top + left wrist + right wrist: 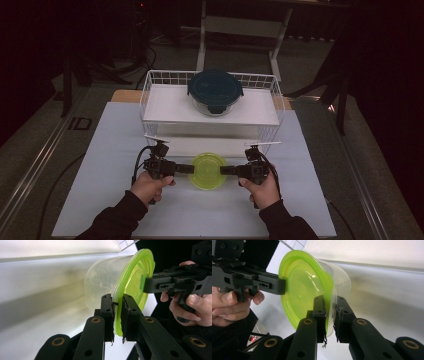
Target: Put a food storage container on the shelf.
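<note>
Green lid point(132, 287) rim hidden between clamping jaws.

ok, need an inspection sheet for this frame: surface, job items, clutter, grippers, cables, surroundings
Surface: white sheet over the table, bare around the work.
Job's things: clear container with green lid; wire rack carrying a dark-lidded glass container.
Clutter: nothing seen.
Grippers: left gripper and right gripper each shut on opposite edges of the lid's rim.
Cables: one trails from each gripper.
Surroundings: dark room, frame legs behind.
</note>
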Demonstrator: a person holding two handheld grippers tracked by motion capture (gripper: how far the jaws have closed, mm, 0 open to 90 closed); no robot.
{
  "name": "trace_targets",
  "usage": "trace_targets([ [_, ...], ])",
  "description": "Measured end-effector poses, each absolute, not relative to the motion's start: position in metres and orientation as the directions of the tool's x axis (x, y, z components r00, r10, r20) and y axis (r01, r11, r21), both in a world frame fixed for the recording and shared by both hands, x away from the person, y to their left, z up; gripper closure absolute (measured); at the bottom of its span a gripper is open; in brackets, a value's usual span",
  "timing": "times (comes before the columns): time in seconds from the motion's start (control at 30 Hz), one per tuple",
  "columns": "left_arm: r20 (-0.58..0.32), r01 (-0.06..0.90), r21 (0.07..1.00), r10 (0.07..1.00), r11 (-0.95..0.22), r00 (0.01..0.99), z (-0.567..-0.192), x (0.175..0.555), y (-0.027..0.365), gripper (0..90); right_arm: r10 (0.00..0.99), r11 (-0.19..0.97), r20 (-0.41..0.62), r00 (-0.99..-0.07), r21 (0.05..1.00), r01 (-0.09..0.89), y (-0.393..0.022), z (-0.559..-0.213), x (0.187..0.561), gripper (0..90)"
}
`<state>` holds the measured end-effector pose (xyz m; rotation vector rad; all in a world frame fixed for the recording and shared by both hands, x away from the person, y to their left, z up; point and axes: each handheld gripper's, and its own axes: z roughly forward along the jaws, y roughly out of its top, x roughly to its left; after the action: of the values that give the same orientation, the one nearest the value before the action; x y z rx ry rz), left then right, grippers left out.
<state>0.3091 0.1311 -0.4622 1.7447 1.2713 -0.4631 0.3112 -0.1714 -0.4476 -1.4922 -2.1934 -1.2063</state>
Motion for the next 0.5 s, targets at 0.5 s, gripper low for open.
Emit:
trace_targets([
  [0.5, -0.705, 0.865, 0.496, 0.548, -0.073, 0.450, -0.420, 0.301, 0.132, 80.4, 0.664, 0.146, 0.562, -0.494, 0.550, 0.822, -0.171, -0.407, 0.300, 80.7],
])
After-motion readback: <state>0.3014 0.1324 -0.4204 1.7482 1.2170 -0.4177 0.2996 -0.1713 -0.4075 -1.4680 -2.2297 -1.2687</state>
